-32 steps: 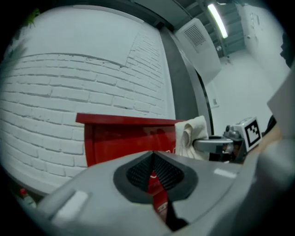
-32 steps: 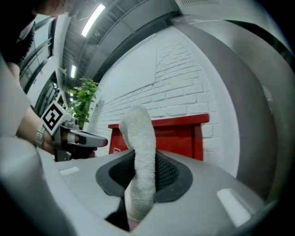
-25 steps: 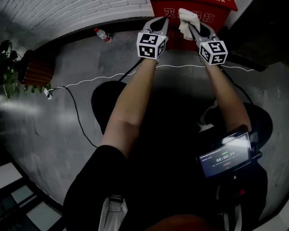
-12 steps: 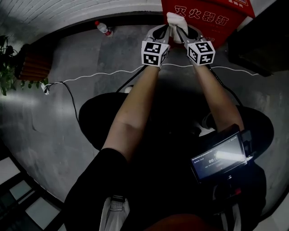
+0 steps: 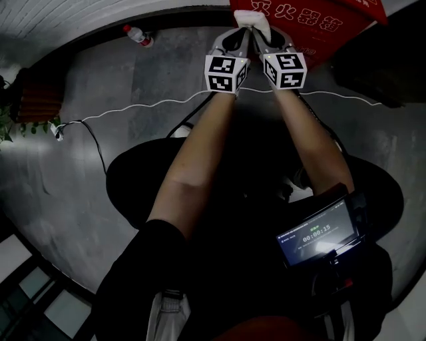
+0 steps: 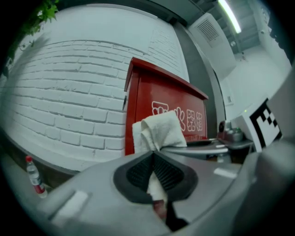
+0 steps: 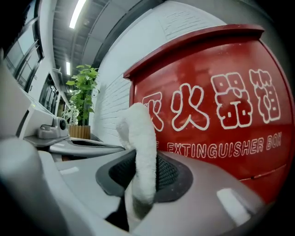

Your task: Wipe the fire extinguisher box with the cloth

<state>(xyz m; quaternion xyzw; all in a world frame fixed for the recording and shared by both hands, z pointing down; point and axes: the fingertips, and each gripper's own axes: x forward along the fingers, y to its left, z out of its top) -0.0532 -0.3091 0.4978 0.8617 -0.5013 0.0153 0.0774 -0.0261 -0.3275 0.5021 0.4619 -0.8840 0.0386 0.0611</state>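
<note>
Both claws meet on one white cloth (image 5: 258, 20), held up just in front of the red fire extinguisher box (image 5: 313, 25). The box stands against the white brick wall (image 6: 69, 92). The left claw (image 6: 154, 171) is closed on the cloth's lower part, with the folded bulk rising above its ribbed pads. The right claw (image 7: 142, 177) pinches another fold, which rises as a thick roll against the box's white lettering. In the head view the two claws sit side by side, almost touching. Whether the cloth touches the box's front I cannot tell. A plastic bottle (image 5: 135, 36) lies on the grey floor (image 5: 80, 180) by the wall, well left of the box. A white cable (image 5: 133, 110) runs across the floor below the forearms.
</note>
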